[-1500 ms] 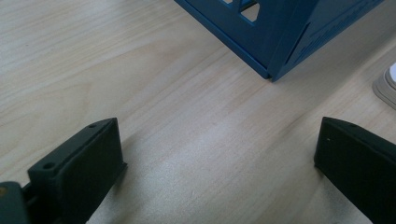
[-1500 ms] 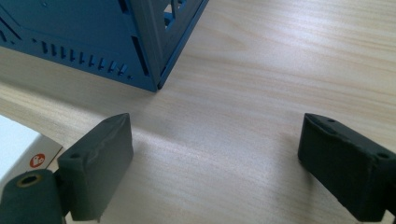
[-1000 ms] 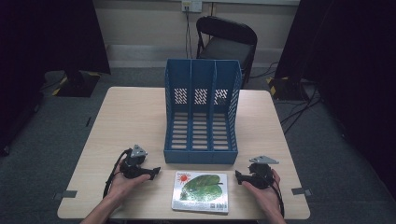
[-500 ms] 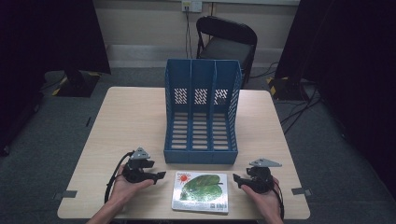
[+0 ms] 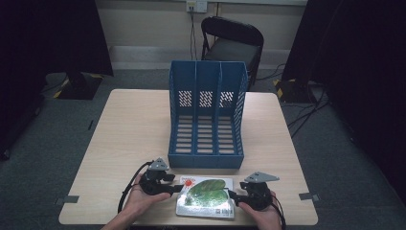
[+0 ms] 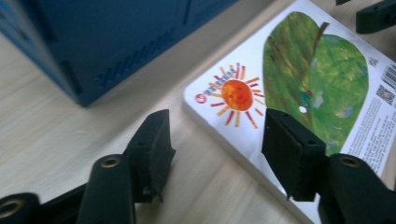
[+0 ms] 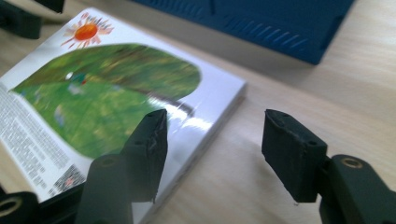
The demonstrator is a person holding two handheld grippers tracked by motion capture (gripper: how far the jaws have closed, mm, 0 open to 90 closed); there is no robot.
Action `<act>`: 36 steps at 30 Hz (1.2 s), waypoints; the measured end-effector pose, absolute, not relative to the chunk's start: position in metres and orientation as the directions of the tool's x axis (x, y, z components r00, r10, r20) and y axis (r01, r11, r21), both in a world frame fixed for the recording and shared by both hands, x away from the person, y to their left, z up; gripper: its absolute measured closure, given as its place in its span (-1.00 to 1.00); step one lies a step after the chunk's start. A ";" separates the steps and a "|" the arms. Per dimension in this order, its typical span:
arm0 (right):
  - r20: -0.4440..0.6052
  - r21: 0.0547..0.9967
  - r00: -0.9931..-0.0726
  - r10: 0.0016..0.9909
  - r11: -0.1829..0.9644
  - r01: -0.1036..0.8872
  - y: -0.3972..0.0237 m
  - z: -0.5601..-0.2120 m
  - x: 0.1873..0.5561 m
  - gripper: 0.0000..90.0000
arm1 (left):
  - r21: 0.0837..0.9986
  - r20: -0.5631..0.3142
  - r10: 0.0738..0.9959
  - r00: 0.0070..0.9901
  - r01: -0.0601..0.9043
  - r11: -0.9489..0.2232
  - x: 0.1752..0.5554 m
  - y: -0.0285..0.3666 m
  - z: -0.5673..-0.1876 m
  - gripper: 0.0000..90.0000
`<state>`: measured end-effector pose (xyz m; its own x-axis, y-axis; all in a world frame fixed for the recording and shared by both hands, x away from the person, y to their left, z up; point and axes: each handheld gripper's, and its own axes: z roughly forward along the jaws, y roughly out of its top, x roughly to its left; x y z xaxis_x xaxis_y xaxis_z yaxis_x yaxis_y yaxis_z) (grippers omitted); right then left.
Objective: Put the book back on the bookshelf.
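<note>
Book [image 5: 206, 197] flat between both claws, left claw [image 5: 173, 184] and right claw [image 5: 233, 195] apart, closing, blue file rack [image 5: 207, 115] just behind.

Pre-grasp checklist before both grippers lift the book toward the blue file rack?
1. Left gripper straddles the book edge: ok, jaws have just been closing, one jaw over the white leaf-and-sun picture book, one over bare table.
2. Right gripper straddles the opposite edge: ok, jaws have just been closing.
3. Pads pressing on the book: not ok, gaps show in both gripper views.
4. Book flat on the light wooden table: ok.
5. Blue plastic three-slot file rack has empty slots: ok.
</note>
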<state>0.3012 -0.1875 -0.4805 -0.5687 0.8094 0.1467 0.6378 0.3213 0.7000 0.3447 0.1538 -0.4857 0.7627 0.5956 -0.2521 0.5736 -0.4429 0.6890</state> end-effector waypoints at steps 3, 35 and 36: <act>0.154 0.694 -0.597 0.787 0.344 0.633 -0.182 -0.482 0.298 -0.12 | 0.683 -0.244 0.591 0.769 0.569 -0.458 0.343 0.150 -0.487 -0.03; 0.231 0.653 -0.644 0.729 0.375 0.658 -0.173 -0.487 0.291 -0.19 | 0.673 -0.269 0.645 0.715 0.619 -0.405 0.349 0.146 -0.493 -0.38; 0.231 0.653 -0.644 0.729 0.375 0.658 -0.173 -0.487 0.291 -0.19 | 0.673 -0.269 0.645 0.715 0.619 -0.405 0.349 0.146 -0.493 -0.38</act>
